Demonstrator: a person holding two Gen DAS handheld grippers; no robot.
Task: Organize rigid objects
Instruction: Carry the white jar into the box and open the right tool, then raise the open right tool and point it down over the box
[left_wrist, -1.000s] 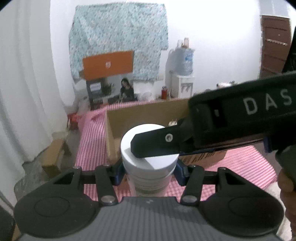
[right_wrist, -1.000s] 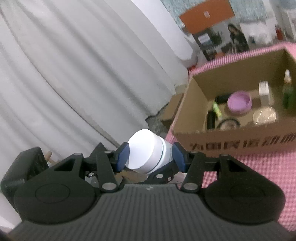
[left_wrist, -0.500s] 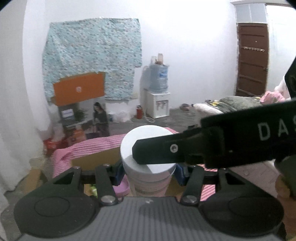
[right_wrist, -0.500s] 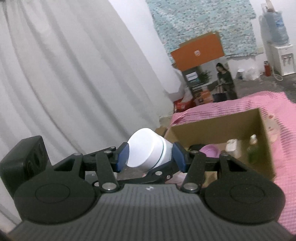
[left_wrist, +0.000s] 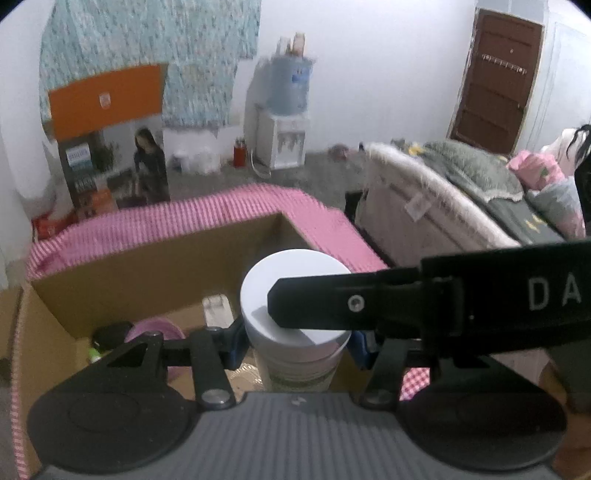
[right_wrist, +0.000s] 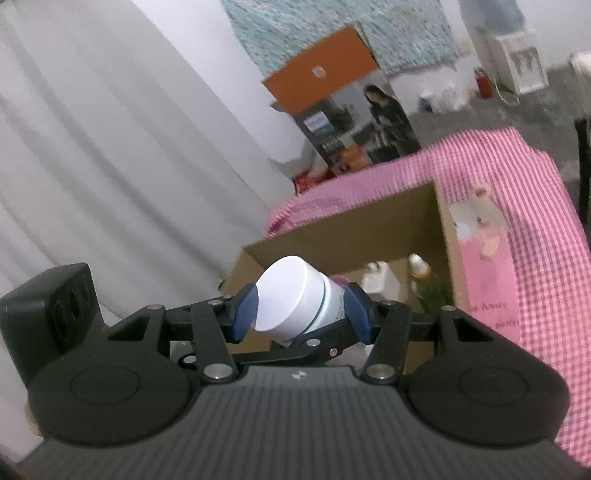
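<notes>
Item: white jar (left_wrist: 295, 291), round, flat lid, pale label on the body. Pinched by both tools at once: left tool (left_wrist: 295, 341) pressing its blue pads on the body below the lid, right tool (right_wrist: 301, 308) pressing its blue pads across lid and body. Jar upright in the left wrist view, tilted in the right wrist view. Held in the air above the near edge of the box, touching neither box nor table.

Container: cardboard box (left_wrist: 155, 266), open top, standing on a table (right_wrist: 546, 192) under a pink checked cloth.

Contents visible:
- purple round dish (left_wrist: 155, 330), near the left wall
- small black thing (left_wrist: 110, 332) beside the dish, kind unclear
- green-tipped tube (left_wrist: 94, 354), mostly hidden
- small white bottle (right_wrist: 373, 280) toward the back
- green bottle with pale cap (right_wrist: 424, 280) just beside the white bottle
- patterned round piece on the floor of the box below the jar, partly hidden

Progress: well along, judging by several things already lying in the box. Jar carried to the box but not yet set down. Left to do: lowering into a free spot among the contents, then release by both tools. Nothing else waiting on the visible part of the cloth; remainder of the table out of view, so end of task not certain.

Outside the box: pink printed card (right_wrist: 484, 254) against the right outer wall.
</notes>
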